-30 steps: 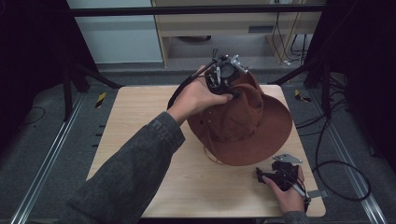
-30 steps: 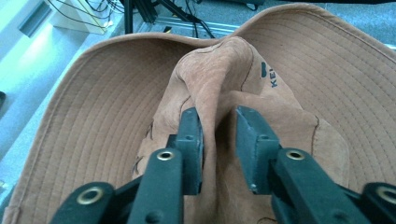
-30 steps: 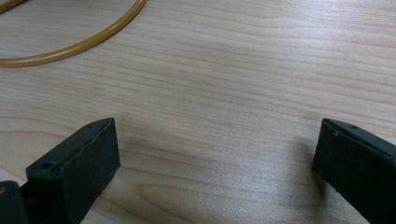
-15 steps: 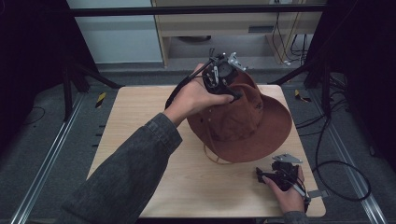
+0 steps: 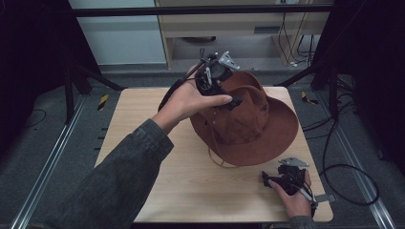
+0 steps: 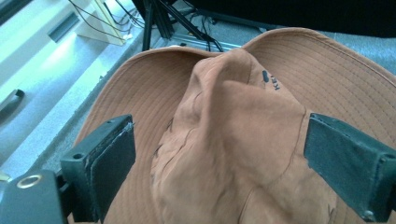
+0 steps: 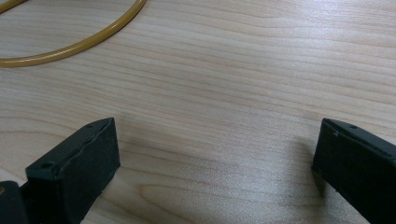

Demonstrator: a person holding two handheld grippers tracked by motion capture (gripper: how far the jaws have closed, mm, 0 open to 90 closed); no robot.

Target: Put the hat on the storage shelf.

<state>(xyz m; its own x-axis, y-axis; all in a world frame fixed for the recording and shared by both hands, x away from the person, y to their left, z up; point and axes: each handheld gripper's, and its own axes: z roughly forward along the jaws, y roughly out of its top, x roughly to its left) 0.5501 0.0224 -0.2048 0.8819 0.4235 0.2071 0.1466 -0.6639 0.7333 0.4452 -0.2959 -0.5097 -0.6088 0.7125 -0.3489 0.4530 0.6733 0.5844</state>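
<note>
A brown wide-brimmed hat (image 5: 260, 121) sits crown-up on the right half of the wooden table (image 5: 143, 124). My left gripper (image 5: 230, 98) hangs over the hat's near-left side, pointing down at the crown. In the left gripper view the creased crown (image 6: 233, 126) lies between the left gripper's (image 6: 217, 140) spread jaws, which have just been opening; the left pad (image 6: 116, 163) stands clear of the cloth. My right gripper (image 5: 265, 178) rests open on the table in front of the hat, with bare wood between its jaws (image 7: 215, 158).
The hat's tan chin cord (image 5: 220, 161) loops out onto the table toward the right gripper, and shows as a curved cord (image 7: 79, 44) in the right gripper view. Black frame posts (image 5: 71, 81) and cables (image 5: 344, 167) stand around the table.
The left gripper's jaws have spread apart off the crown, and the left hand has drifted a little left and back. The right gripper has stayed put.
</note>
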